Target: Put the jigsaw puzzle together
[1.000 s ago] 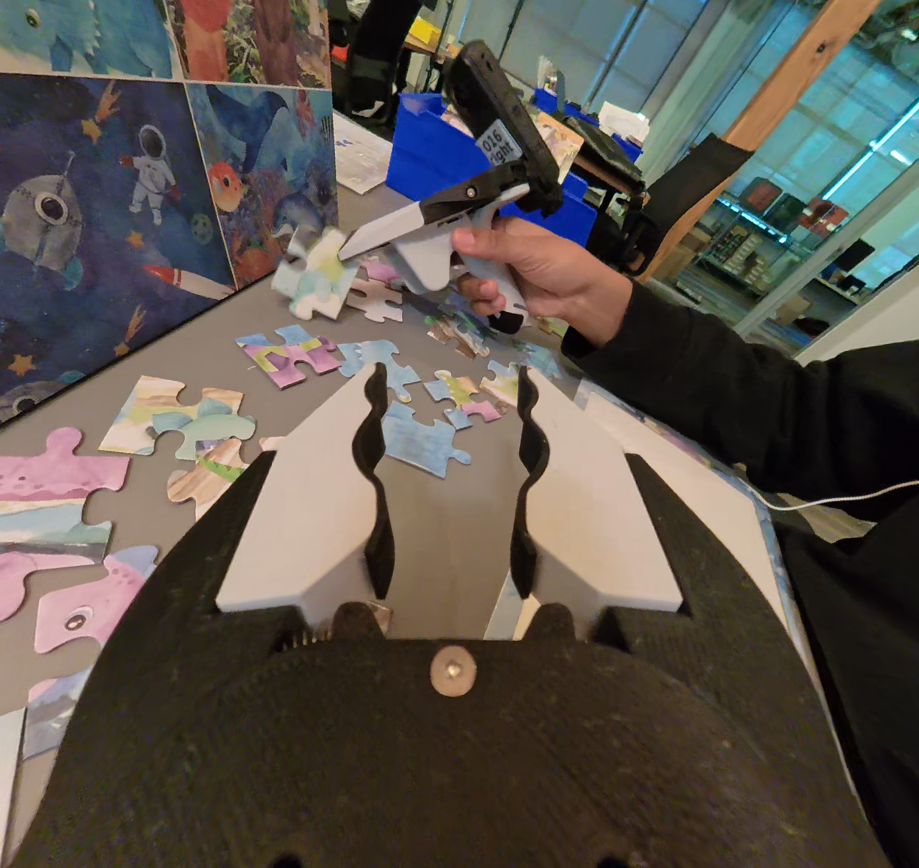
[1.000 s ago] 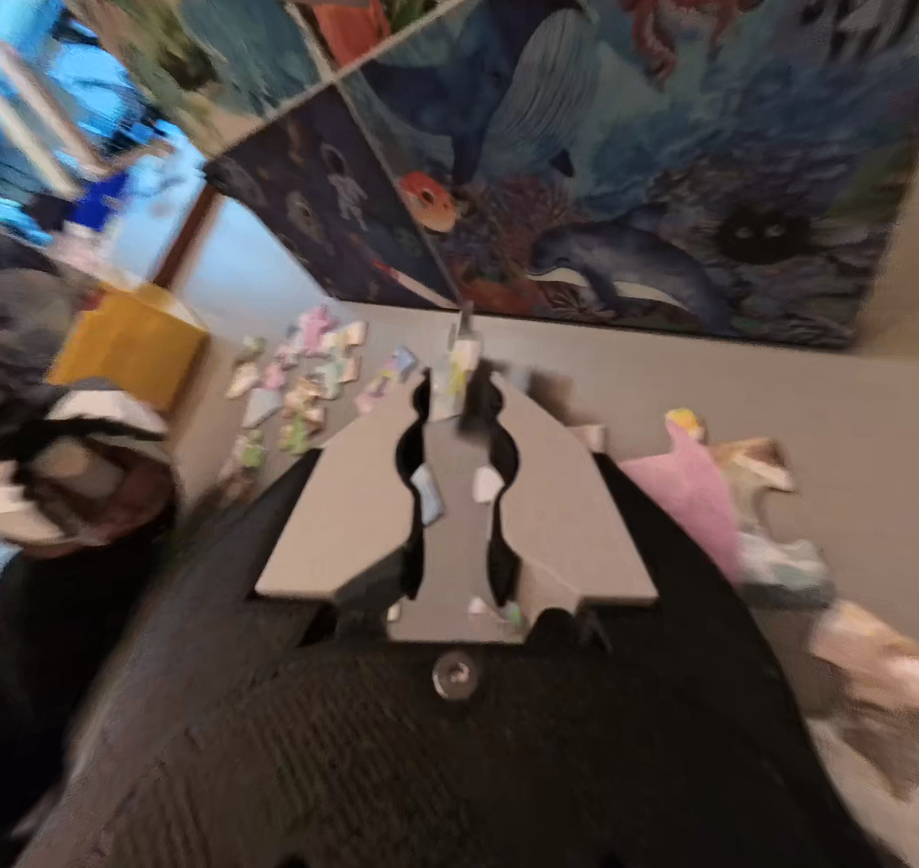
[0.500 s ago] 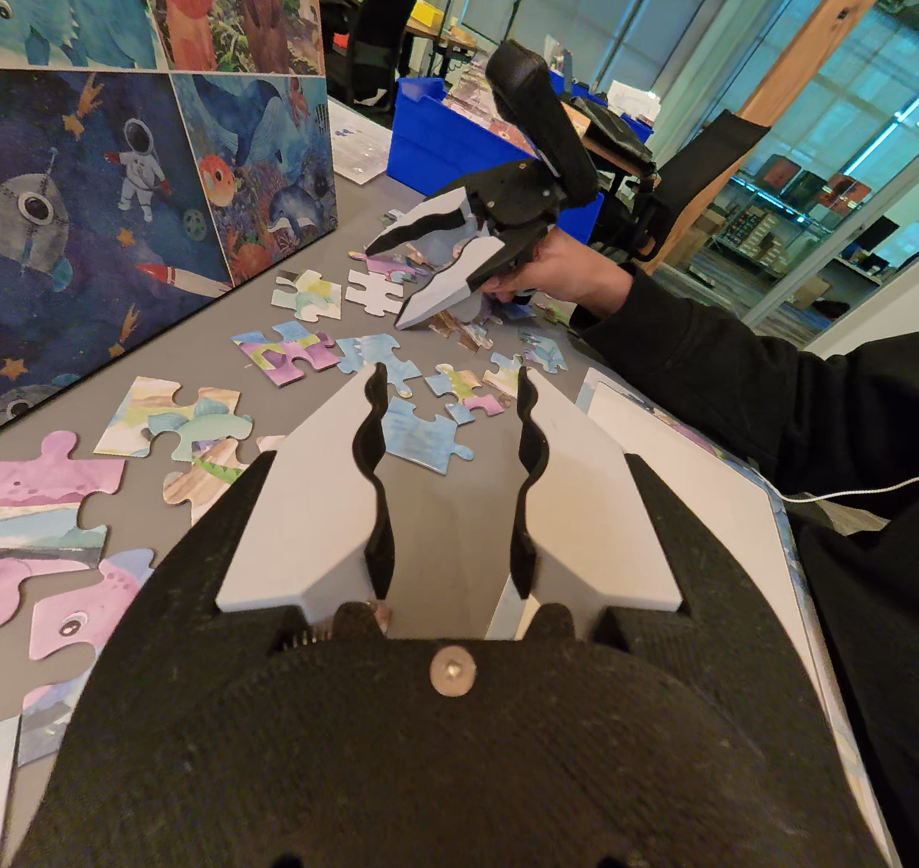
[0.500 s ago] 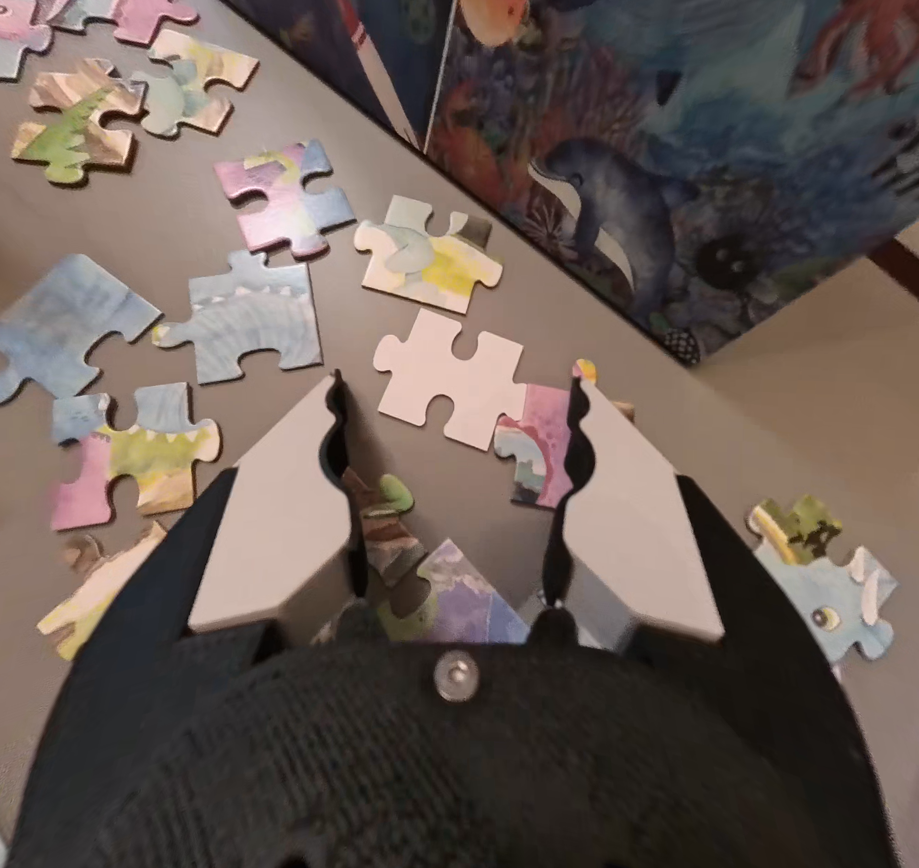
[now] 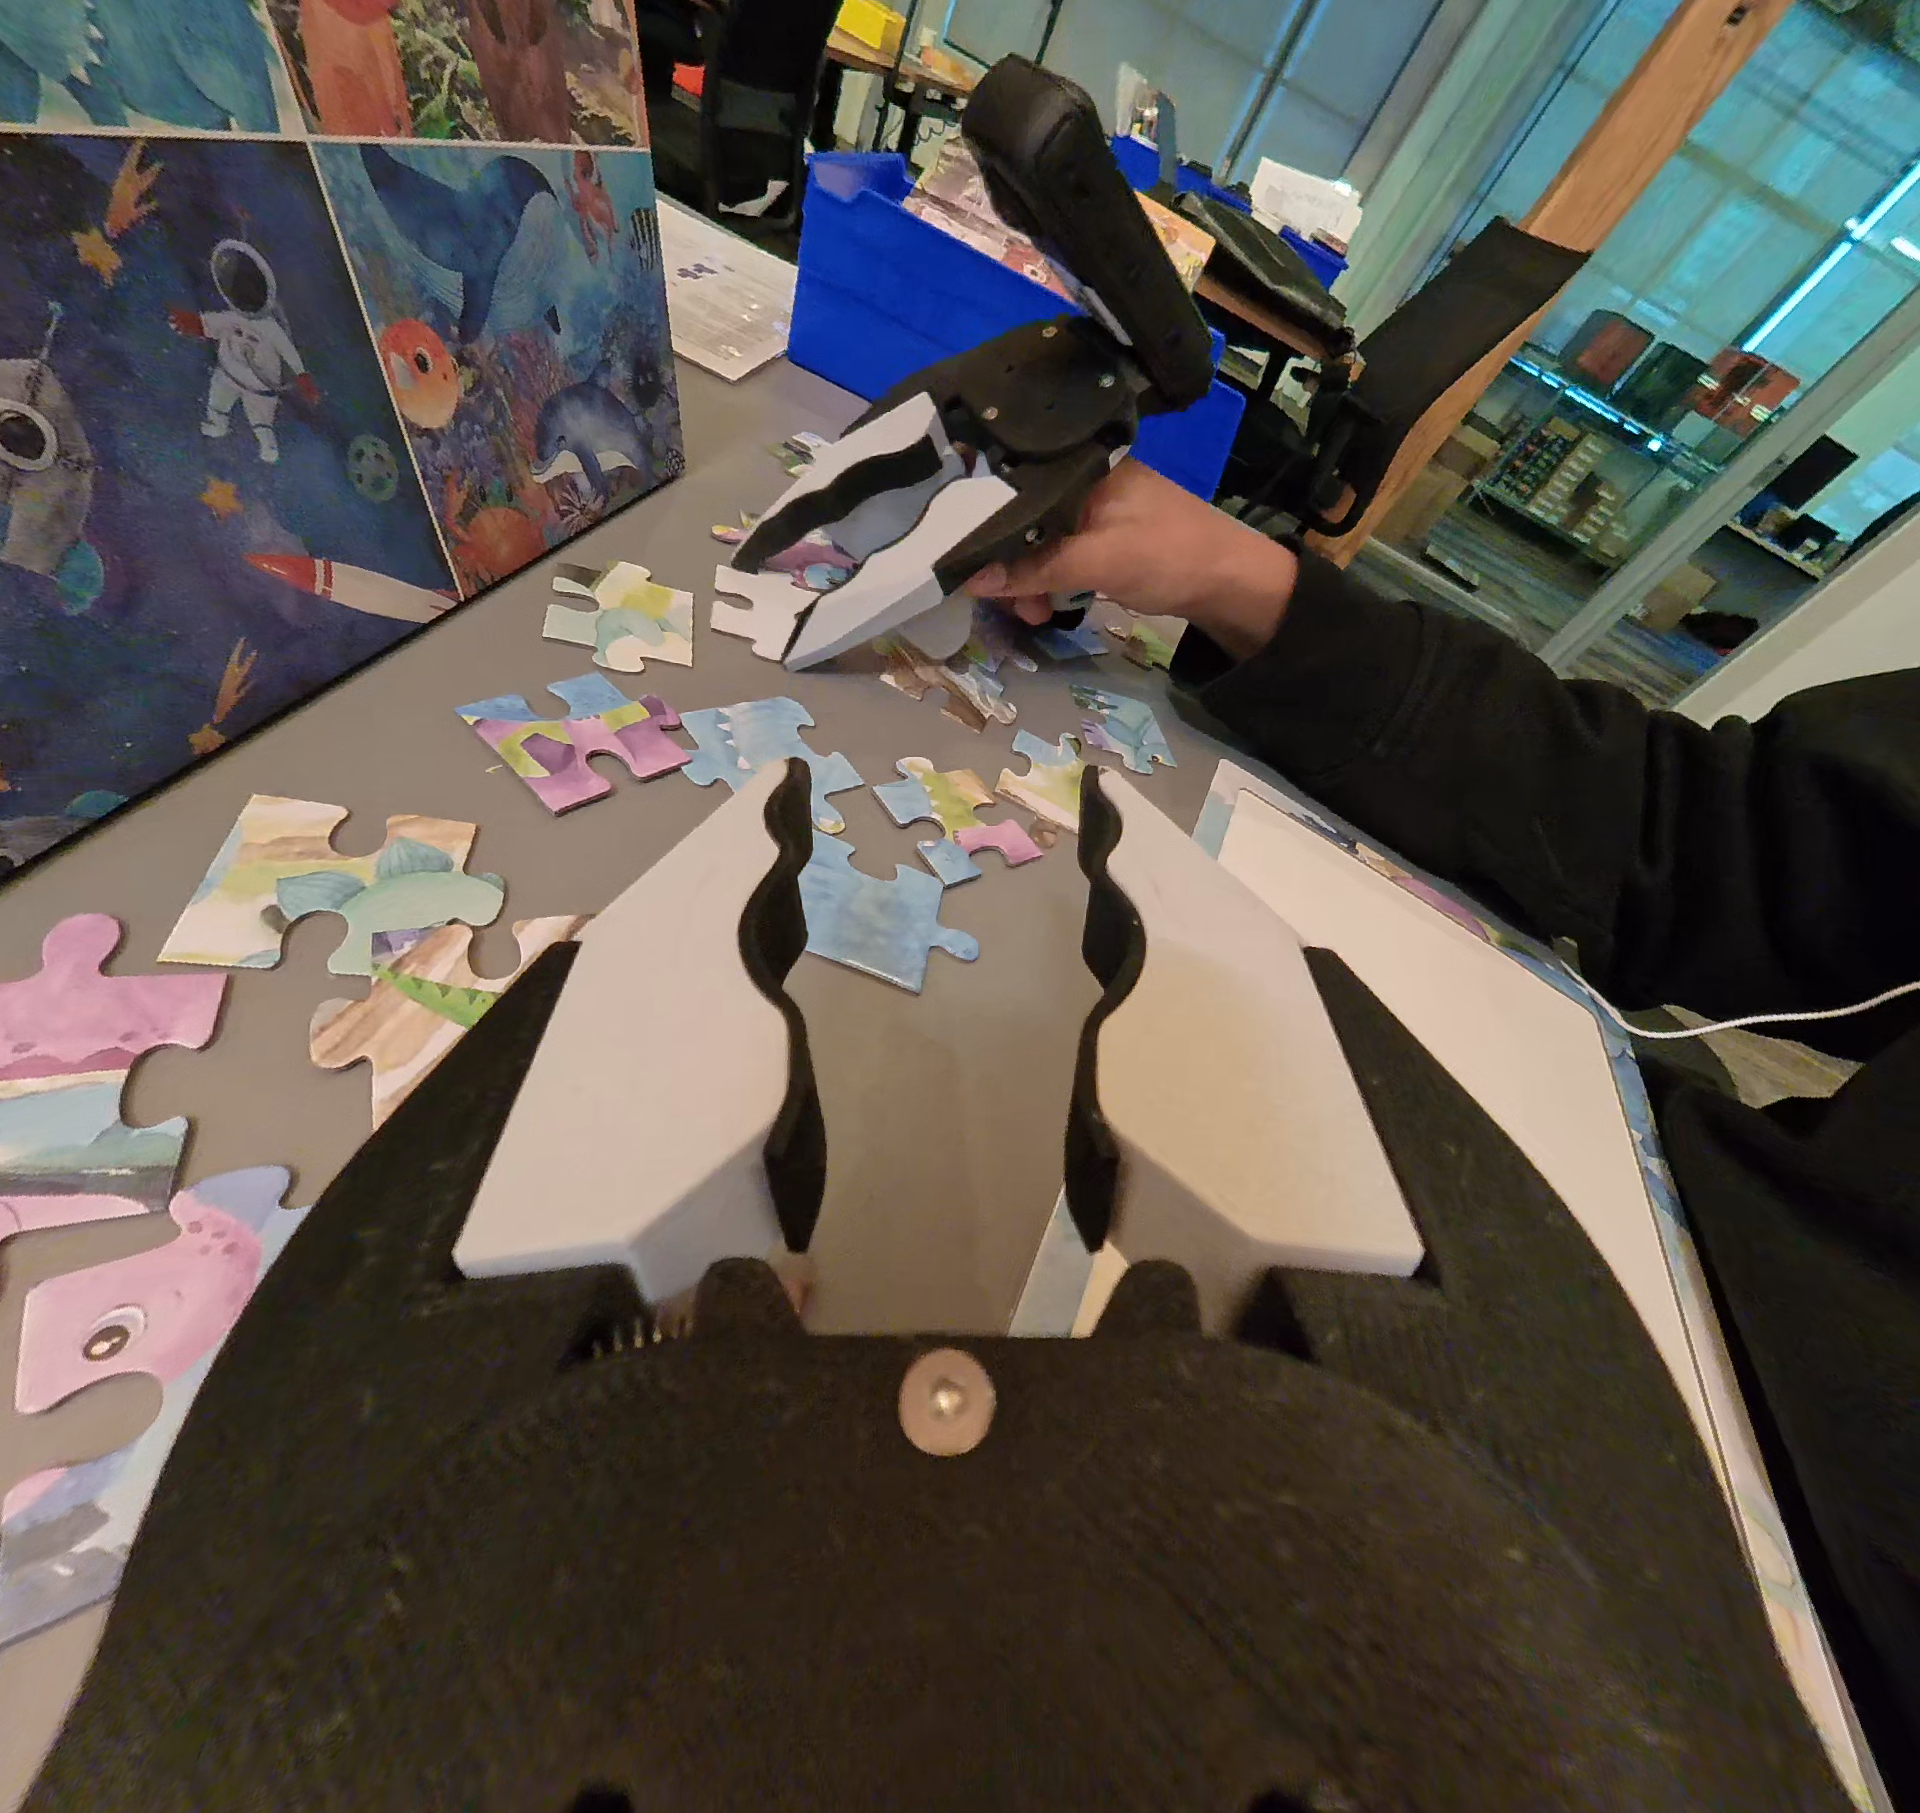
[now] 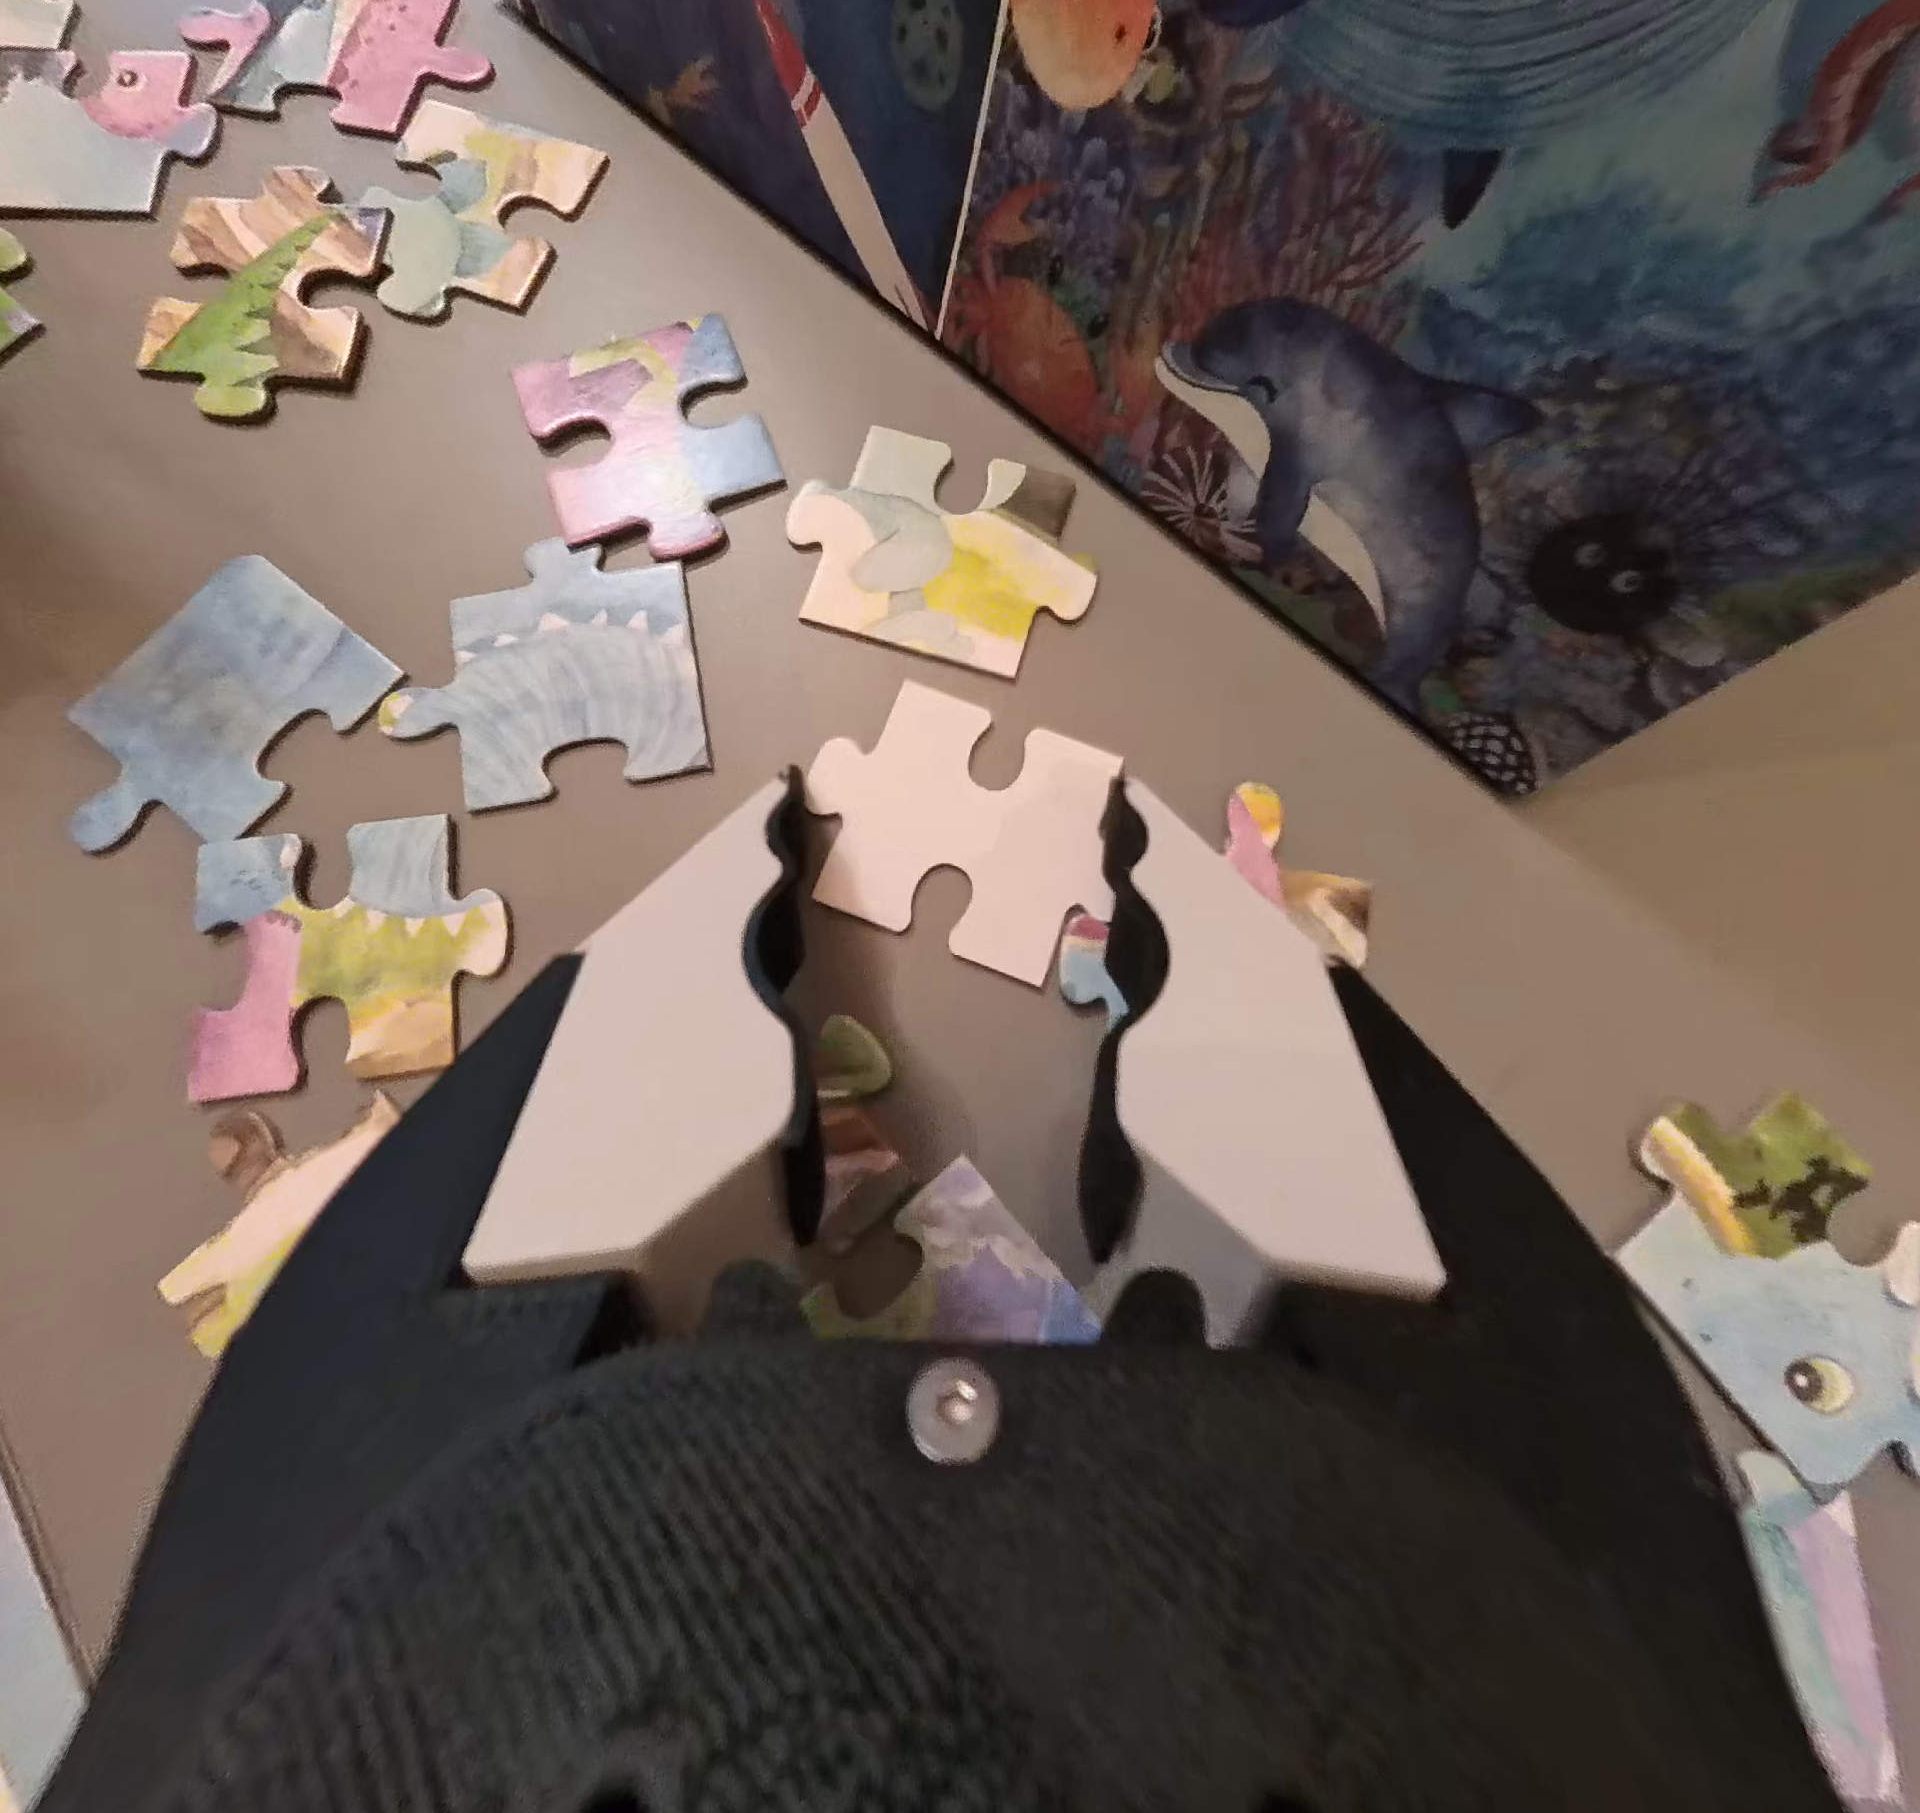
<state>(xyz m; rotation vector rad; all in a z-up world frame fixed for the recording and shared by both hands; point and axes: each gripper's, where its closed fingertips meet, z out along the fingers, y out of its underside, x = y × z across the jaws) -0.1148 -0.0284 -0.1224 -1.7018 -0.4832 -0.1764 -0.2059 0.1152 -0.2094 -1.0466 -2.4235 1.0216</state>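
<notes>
Barely started — pieces lie loose across the table (image 5: 935, 1088); right gripper (image 6: 956, 797) hovers, jaws open, over a face-down white piece (image 6: 956, 818); left gripper (image 5: 935, 787) open, empty.

Left gripper (image 5: 940, 787) agape; right gripper (image 6: 956, 797) agape.

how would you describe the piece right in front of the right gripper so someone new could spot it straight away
Start at the big picture box standing on the grey table, at the corner with the dolphin. Just below that corner, between the open fingertips of the right gripper, lies the white puzzle piece. It is the only blank one; every neighbour shows coloured artwork.
</notes>
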